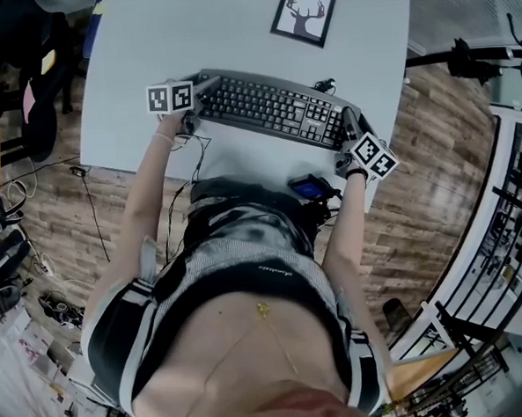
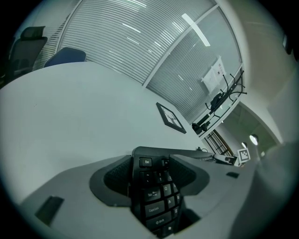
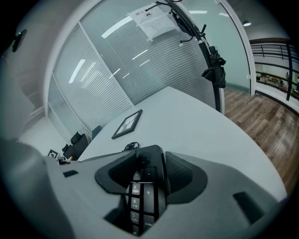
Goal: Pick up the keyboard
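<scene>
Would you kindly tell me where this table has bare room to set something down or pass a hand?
Widest bare patch: the table beyond the keyboard, left of the framed picture. A narrower strip runs between keyboard and near edge. Crowded: the keyboard's ends, where the left gripper and right gripper clamp it, and the cable beside its far right corner.

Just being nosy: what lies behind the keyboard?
A framed deer picture lies on the table beyond the keyboard; a cable coil sits at its far edge. Anything beneath the keyboard is covered.
</scene>
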`<control>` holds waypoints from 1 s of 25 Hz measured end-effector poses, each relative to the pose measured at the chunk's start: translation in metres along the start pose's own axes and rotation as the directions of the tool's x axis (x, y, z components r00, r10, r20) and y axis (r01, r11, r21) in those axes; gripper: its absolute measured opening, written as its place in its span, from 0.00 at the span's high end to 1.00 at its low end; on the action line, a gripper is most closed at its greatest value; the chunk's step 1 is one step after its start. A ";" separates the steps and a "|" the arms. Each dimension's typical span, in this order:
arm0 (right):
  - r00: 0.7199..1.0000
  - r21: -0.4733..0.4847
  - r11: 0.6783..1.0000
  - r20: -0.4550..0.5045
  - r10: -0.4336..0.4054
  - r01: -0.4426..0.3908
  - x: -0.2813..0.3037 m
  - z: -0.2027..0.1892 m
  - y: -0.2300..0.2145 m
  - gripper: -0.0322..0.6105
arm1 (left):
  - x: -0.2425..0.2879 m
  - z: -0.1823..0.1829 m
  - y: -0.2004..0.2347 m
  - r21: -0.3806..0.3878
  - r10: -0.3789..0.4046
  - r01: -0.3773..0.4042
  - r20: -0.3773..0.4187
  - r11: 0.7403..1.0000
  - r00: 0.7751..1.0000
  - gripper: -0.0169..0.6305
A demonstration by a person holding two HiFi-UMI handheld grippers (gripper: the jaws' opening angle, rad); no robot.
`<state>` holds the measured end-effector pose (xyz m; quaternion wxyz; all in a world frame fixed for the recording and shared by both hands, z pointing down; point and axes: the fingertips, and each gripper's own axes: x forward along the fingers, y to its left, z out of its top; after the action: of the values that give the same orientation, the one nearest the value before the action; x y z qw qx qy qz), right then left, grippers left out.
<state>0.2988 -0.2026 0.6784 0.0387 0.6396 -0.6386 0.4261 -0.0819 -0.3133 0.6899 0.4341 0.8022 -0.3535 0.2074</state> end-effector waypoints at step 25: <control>0.998 -0.048 0.999 0.063 0.010 -0.007 -0.067 0.046 0.051 0.64 | -0.071 0.028 -0.047 0.017 0.008 -0.010 0.112 1.000 0.994 0.62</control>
<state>0.2898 -0.1869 0.5843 0.0320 0.6490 -0.6521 0.3905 -0.0929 -0.2916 0.6033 0.4058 0.8146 -0.3792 0.1672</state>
